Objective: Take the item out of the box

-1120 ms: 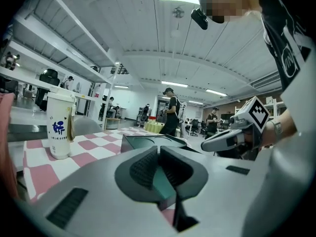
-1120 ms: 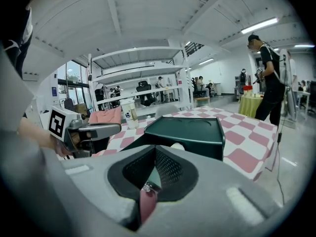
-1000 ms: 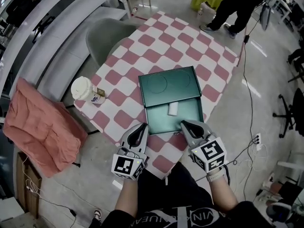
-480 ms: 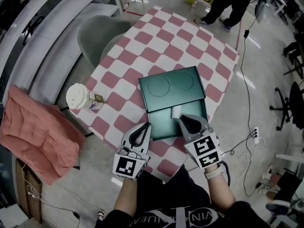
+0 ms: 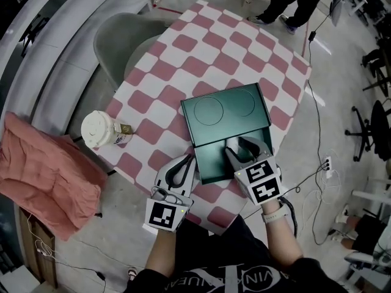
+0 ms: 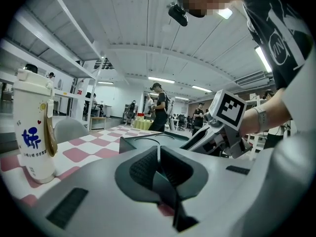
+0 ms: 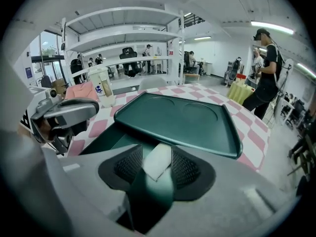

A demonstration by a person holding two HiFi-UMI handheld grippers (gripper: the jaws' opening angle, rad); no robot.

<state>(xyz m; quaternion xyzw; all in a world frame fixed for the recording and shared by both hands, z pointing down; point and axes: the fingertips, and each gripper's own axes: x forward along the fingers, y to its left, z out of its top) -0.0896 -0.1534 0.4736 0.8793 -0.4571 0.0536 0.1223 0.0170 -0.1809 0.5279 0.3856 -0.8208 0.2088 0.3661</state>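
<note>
Head view: dark green flat rectangular box [image 5: 209, 161] sits lower centre of the frame on a pink-and-white checkered tabletop [image 5: 201, 47]. Its green lid with two embossed circles [image 5: 227, 110] is slid toward the top of the frame, so the near part of the box is uncovered.

Right gripper [image 5: 243, 146] is angled down into the uncovered part, just right of frame centre. Its jaws have just been opening and stand apart. In the right gripper view a small white rectangular item [image 7: 157, 161] lies between the pads on the box floor, slightly skewed; the pads do not look pressed on it. The item is inside the box.

Left gripper [image 5: 183, 165] is at the box's lower-left corner, just beside its outer wall. Jaws are closed together, with nothing between them.

White lidded paper cup with blue print [image 5: 101, 130] stands at the table's left edge, well apart from the box. Salmon-pink crumpled cloth [image 5: 43, 176] is at the far left, off the table. Grey plastic chair [image 5: 119, 38] is upper left.
</note>
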